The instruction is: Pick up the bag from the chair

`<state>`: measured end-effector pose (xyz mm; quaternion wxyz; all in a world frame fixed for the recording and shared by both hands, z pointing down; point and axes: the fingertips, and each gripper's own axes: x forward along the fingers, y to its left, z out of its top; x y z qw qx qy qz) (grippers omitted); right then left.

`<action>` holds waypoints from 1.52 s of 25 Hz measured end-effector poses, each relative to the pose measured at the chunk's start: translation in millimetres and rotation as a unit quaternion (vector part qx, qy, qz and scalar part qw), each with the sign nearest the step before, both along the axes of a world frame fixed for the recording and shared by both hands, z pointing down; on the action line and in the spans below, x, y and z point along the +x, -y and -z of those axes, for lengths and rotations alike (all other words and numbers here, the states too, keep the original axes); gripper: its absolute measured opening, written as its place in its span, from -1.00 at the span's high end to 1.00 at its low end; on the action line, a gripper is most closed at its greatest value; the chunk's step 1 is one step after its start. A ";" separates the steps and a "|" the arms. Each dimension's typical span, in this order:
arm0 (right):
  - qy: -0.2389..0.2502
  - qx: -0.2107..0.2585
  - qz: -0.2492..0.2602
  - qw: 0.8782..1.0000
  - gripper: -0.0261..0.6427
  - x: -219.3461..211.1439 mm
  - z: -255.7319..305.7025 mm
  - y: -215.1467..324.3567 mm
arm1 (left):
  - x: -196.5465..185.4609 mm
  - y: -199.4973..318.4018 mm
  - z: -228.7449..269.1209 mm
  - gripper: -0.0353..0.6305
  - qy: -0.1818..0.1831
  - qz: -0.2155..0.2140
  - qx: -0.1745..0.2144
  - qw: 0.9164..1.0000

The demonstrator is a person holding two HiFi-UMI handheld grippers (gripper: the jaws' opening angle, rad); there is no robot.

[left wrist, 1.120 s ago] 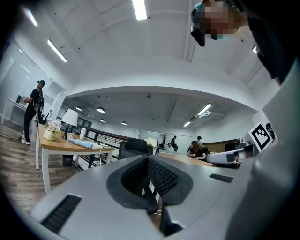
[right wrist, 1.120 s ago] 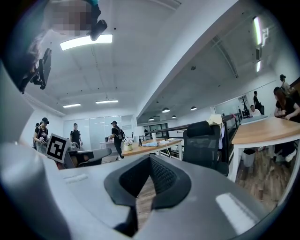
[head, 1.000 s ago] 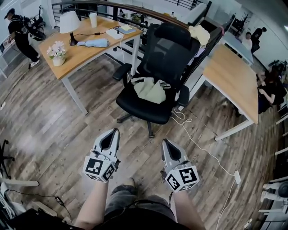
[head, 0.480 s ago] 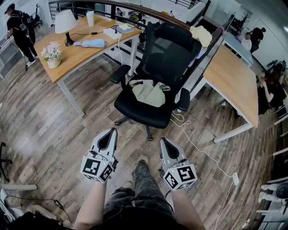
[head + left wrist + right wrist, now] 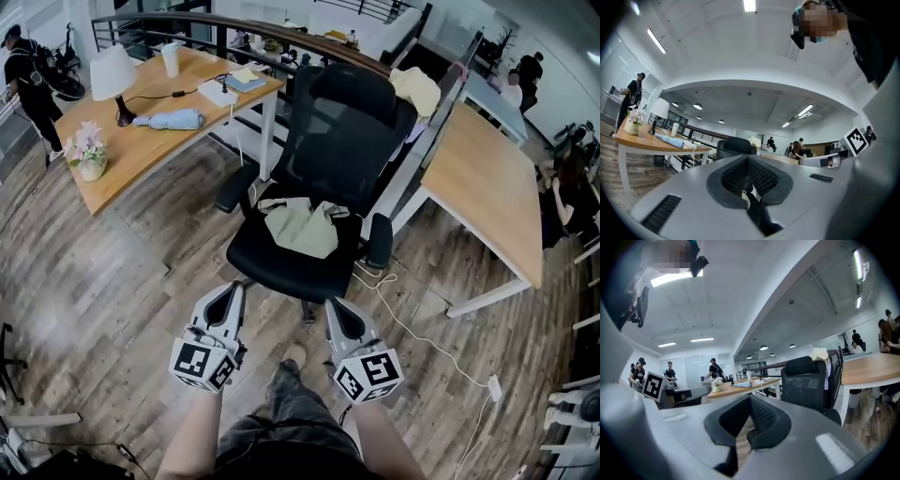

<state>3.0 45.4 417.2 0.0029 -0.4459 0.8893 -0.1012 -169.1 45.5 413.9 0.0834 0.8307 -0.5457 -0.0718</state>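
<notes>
A black chair (image 5: 328, 131) stands in the middle of the wood floor (image 5: 112, 272). The bag (image 5: 302, 228) lies on the seat of the chair. It is pale green, soft and crumpled, and its straps flop out toward the arms of the chair. Nothing touches the bag.

The left gripper (image 5: 232, 289) and the right gripper (image 5: 330, 305) are just in front of the chair, down by the front edge of the seat. They are side by side with a gap between them, and both point at the chair. They are near the seat but apart from the bag. The left gripper's jaws are pressed together with nothing in them. The right gripper's jaws are pressed together too, and they hold nothing.

A shoe (image 5: 295, 356) on the person's foot shows in front of the chair, between the two grippers.

To the left of the chair is a wooden desk (image 5: 141, 159). On it are a white lamp (image 5: 111, 73), a pot of flowers (image 5: 87, 150), a blue rolled-up thing (image 5: 169, 120) and a cup (image 5: 170, 58). To the right of the chair is another wooden desk (image 5: 478, 169). A white cable (image 5: 403, 305) snakes over the floor to the right of the chair. A cream cloth (image 5: 415, 89) hangs just behind the chair's back, on the right. A person in black (image 5: 530, 70) stands far behind the chair, to the right.
</notes>
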 end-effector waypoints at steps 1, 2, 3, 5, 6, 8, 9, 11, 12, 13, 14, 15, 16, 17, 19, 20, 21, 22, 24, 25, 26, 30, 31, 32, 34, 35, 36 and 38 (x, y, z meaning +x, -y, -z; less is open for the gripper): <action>-0.001 -0.003 0.001 1.000 0.90 1.4 -1.2 10.3 | 3.7 10.8 -0.7 0.91 0.001 -0.002 -0.001 1.000; -0.003 -0.005 0.002 1.000 0.90 2.9 -2.4 20.8 | 7.3 21.5 -1.6 0.91 0.001 -0.005 -0.003 1.000; -0.004 -0.006 0.003 1.000 0.90 4.5 -3.4 31.4 | 10.7 32.0 -3.0 0.91 0.001 -0.007 -0.004 1.000; -0.006 -0.010 0.005 1.000 0.90 7.0 -6.2 52.1 | 16.8 51.8 -6.0 0.91 0.000 -0.011 -0.009 1.000; -0.006 -0.012 0.006 1.000 0.90 7.8 -8.0 61.8 | 19.7 61.1 -8.3 0.91 0.000 -0.013 -0.012 1.000; -0.004 -0.017 0.009 1.000 0.90 9.1 -12.8 79.7 | 25.7 78.6 -14.1 0.91 0.000 -0.018 -0.018 1.000; -0.004 -0.020 0.011 1.000 0.90 10.1 -15.7 87.8 | 29.1 86.8 -17.4 0.91 0.001 -0.020 -0.021 1.000; -0.003 -0.027 0.013 1.000 0.90 13.2 -22.9 103.0 | 36.0 102.3 -25.4 0.91 0.002 -0.024 -0.027 0.999; 0.000 -0.032 0.013 0.999 0.90 15.2 -26.7 110.3 | 39.0 109.7 -29.5 0.91 0.002 -0.025 -0.031 0.999; 0.002 -0.037 0.012 0.999 0.90 17.2 -30.2 117.4 | 41.9 117.2 -32.4 0.91 0.003 -0.027 -0.034 0.999; 0.003 -0.041 0.013 0.999 0.90 19.3 -33.4 124.2 | 45.0 124.8 -34.4 0.91 0.004 -0.029 -0.039 0.999; 0.003 -0.044 0.012 0.999 0.90 21.9 -36.5 130.8 | 48.1 132.3 -36.5 0.91 0.005 -0.030 -0.042 0.999; 0.004 -0.047 0.012 0.999 0.90 24.9 -39.9 137.3 | 51.4 139.5 -39.4 0.91 0.005 -0.032 -0.046 0.998; 0.005 -0.052 0.011 0.999 0.90 28.2 -43.6 143.6 | 54.9 146.4 -42.6 0.91 0.006 -0.033 -0.049 0.998; 0.007 -0.060 0.008 0.998 0.90 33.5 -51.4 155.4 | 62.1 159.5 -48.2 0.91 0.007 -0.038 -0.055 0.998; 0.006 -0.062 0.008 0.998 0.90 35.0 -55.2 161.2 | 65.3 165.9 -51.5 0.91 0.008 -0.042 -0.057 0.997; 0.005 -0.065 0.008 0.998 0.90 35.9 -58.9 167.0 | 68.2 172.2 -54.9 0.91 0.008 -0.045 -0.059 0.997; 0.004 -0.067 0.008 0.998 0.90 36.5 -62.6 172.5 | 71.0 178.1 -58.0 0.91 0.008 -0.048 -0.061 0.997; 0.004 -0.073 0.008 0.997 0.90 37.1 -70.3 181.8 | 75.9 187.9 -66.7 0.91 0.009 -0.054 -0.066 0.996; 0.003 -0.075 0.007 0.997 0.90 37.5 -74.4 185.7 | 78.1 191.7 -72.3 0.91 0.009 -0.056 -0.069 0.996; 0.002 -0.078 0.008 0.997 0.90 37.8 -78.6 189.3 | 80.4 195.2 -77.2 0.91 0.008 -0.057 -0.071 0.996; -0.004 -0.088 0.008 0.996 0.90 38.7 -93.9 201.1 | 88.9 206.1 -90.2 0.91 0.006 -0.064 -0.086 0.994; -0.004 -0.091 0.007 0.996 0.90 38.6 -97.2 204.7 | 90.0 209.3 -94.4 0.91 0.005 -0.065 -0.090 0.994; -0.004 -0.094 0.007 0.996 0.90 38.0 -99.9 208.7 | 90.7 213.3 -98.5 0.91 0.005 -0.067 -0.093 0.993; -0.007 -0.098 0.008 0.995 0.90 34.9 -105.0 217.4 | 91.4 222.8 -105.7 0.91 0.003 -0.070 -0.099 0.993; -0.010 -0.100 0.010 0.995 0.90 32.6 -108.0 221.7 | 91.9 227.7 -109.1 0.91 0.003 -0.072 -0.102 0.992; -0.012 -0.102 0.011 0.995 0.90 30.1 -111.5 225.8 | 92.8 232.4 -113.0 0.91 0.002 -0.076 -0.106 0.991; -0.020 -0.104 0.013 0.994 0.90 24.9 -120.1 234.8 | 95.7 241.3 -123.5 0.91 0.002 -0.088 -0.116 0.989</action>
